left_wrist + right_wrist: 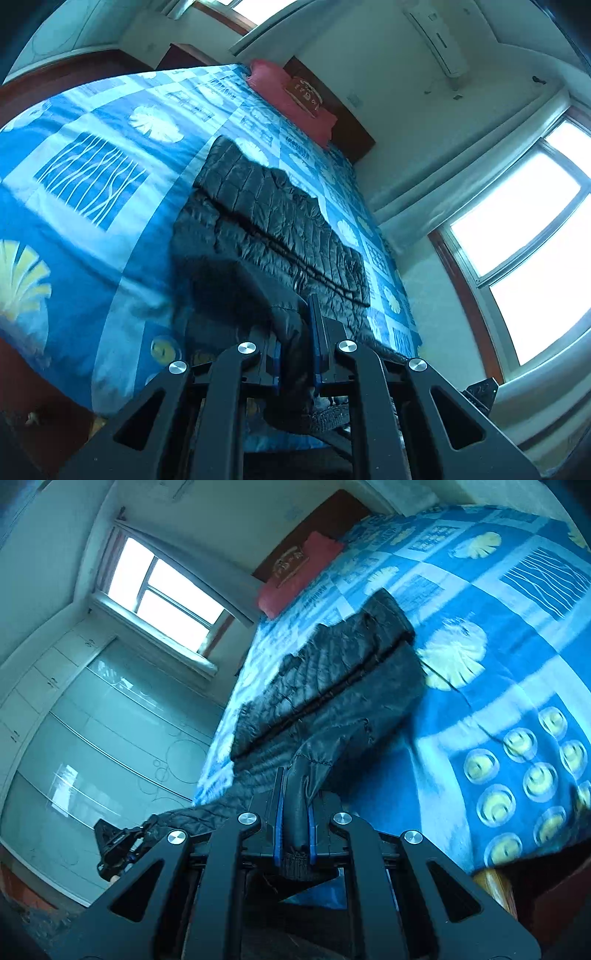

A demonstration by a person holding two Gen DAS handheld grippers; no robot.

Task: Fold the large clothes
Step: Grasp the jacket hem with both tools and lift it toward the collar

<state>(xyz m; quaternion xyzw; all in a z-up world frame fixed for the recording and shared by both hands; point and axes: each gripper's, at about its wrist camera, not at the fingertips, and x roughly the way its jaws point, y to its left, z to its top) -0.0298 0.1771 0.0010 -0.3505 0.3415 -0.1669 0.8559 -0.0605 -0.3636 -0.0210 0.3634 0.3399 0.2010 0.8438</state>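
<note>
Left tool (297, 332): matte black linkage arms with triangular cut-outs in the outer links. Four round silver pivot screws (246, 348) sit in a shallow arc across the links. Fingers (317, 332) are black, faced with blue pads along the inner edges.

Right tool (295, 812): same build. Black arms, triangular cut-outs, four silver screws (247, 818), blue pad strips (279, 827) on the inner faces of black fingers. Finish slightly speckled, low sheen. No skin or sleeve visible in either view.
</note>
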